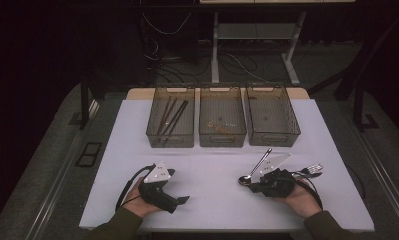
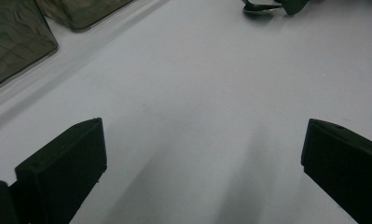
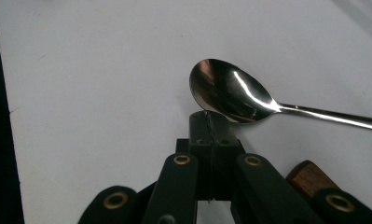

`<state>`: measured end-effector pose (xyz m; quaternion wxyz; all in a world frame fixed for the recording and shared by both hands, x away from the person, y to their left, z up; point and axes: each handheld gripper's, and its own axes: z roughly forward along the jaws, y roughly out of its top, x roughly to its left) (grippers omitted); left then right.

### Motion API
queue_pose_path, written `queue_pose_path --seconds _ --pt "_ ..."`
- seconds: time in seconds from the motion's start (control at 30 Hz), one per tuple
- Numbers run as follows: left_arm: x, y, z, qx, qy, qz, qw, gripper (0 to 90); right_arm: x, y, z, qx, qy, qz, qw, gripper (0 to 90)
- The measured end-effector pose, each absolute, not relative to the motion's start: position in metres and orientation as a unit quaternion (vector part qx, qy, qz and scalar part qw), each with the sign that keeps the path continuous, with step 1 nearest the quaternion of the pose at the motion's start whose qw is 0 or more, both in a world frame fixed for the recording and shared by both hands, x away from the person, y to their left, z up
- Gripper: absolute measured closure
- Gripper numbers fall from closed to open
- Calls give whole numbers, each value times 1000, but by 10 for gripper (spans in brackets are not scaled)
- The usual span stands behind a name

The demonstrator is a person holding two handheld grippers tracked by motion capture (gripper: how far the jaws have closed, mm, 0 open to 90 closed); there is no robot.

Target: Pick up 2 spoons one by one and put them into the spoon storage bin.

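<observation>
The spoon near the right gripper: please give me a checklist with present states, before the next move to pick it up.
1. Right gripper jaws open for a grasp: not ok, shut together, empty.
2. Spoon in reach: ok, its bowl lies at the jaw tips.
3. Spoon flat on the white table: ok.
4. Left gripper out of the way: ok, open, empty, apart.
5. Three bins unobstructed: ok.
6. Which bin suits spoons: cannot tell.

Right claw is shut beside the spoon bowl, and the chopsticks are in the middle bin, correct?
Not quite. The chopsticks lie in the left bin, not the middle bin, as the high view shows. The right claw is indeed shut beside the bowl of the spoon.
</observation>
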<state>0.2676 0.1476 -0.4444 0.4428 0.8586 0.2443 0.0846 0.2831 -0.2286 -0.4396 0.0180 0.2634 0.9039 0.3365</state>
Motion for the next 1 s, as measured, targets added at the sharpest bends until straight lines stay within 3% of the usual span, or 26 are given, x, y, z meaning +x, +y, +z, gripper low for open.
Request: queue_pose_path --seconds 1.0 --pt "267 148 -444 859 244 85 442 0 285 -214 -436 244 909 338 15 897"
